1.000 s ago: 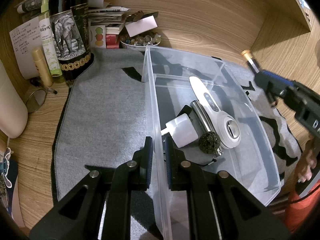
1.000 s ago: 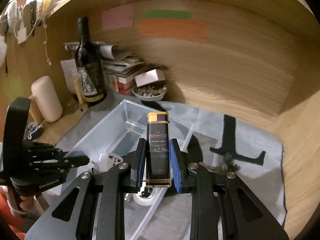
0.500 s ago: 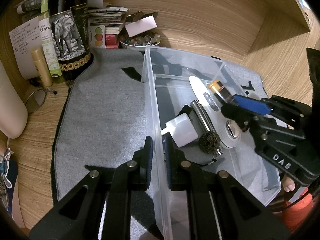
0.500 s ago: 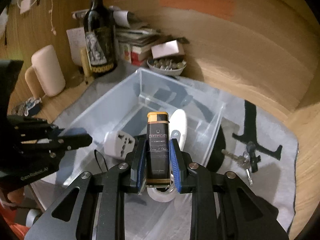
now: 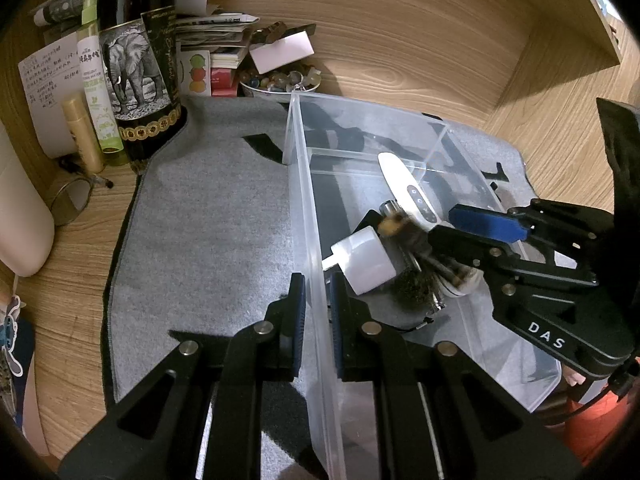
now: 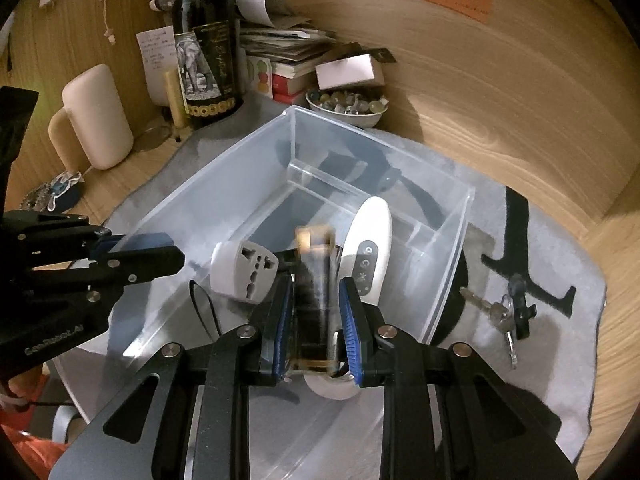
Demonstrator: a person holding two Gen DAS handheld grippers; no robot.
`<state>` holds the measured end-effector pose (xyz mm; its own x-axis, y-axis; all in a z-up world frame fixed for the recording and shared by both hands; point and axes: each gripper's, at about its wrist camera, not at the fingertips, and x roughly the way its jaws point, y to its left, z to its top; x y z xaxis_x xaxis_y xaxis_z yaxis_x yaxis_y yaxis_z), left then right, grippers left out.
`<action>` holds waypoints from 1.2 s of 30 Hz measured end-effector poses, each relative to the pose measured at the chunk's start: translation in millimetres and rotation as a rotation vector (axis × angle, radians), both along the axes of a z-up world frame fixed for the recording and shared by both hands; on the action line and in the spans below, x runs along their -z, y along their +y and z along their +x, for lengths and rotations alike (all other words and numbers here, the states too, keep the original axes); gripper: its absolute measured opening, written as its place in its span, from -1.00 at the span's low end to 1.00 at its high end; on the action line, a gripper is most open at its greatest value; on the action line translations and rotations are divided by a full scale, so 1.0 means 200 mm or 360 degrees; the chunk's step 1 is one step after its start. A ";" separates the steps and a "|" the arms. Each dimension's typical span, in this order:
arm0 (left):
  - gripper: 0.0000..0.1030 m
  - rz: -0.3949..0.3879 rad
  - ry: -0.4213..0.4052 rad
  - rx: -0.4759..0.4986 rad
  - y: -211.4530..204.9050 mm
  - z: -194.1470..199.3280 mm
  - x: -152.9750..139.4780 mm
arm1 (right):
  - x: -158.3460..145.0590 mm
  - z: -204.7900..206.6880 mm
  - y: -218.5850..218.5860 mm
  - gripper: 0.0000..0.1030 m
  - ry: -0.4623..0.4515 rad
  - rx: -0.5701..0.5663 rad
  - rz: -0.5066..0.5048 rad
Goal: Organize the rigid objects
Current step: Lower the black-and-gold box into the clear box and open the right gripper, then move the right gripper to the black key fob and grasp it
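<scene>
Two tools work: left tool (image 5: 316, 316) pinches the bin (image 5: 310, 208) wall; right tool (image 6: 316, 320), spread, drops the blurred lighter (image 6: 314, 280) inside. Next, fetch the keys (image 6: 500, 312) at 3 o'clock.

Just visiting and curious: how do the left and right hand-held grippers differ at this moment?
The left hand-held gripper is shut on the clear bin, clamping its side wall; the right hand-held gripper is open, its jaws wider than the blurred black lighter between them. The left sits at the bin's rim; the right hangs over its inside. Both are black with blue pads.
</scene>
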<state>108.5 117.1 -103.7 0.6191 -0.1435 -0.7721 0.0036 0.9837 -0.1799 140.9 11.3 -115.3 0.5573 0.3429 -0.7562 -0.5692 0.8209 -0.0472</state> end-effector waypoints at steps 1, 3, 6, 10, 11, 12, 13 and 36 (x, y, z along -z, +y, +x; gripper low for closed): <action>-0.81 0.0001 0.0000 0.0000 0.00 0.00 0.00 | 0.00 0.00 0.00 -0.57 -0.0006 -0.0001 0.0000; -0.81 0.0001 0.0000 0.0001 0.00 0.00 0.00 | -0.01 -0.01 0.00 -0.48 -0.0011 -0.0002 0.0000; -0.81 -0.0001 -0.0001 0.0000 0.00 0.00 0.00 | -0.04 -0.02 -0.01 -0.31 -0.0052 0.0004 0.0015; -0.81 0.0000 -0.0001 0.0000 0.00 0.00 0.00 | -0.08 -0.03 -0.03 -0.11 -0.0088 0.0017 0.0050; -0.81 0.0000 -0.0001 0.0000 0.00 0.00 0.00 | -0.09 -0.03 -0.04 -0.05 -0.0098 0.0025 0.0066; -0.81 0.0000 -0.0001 0.0000 0.00 0.00 0.00 | -0.11 -0.03 -0.06 0.08 -0.0115 0.0040 0.0086; -0.81 0.0000 -0.0001 0.0000 0.00 0.00 0.00 | -0.13 -0.04 -0.07 0.20 -0.0137 0.0056 0.0101; -0.80 0.0001 -0.0002 -0.0001 0.00 0.00 0.00 | -0.20 0.15 -0.61 0.57 -0.0210 0.0584 0.0288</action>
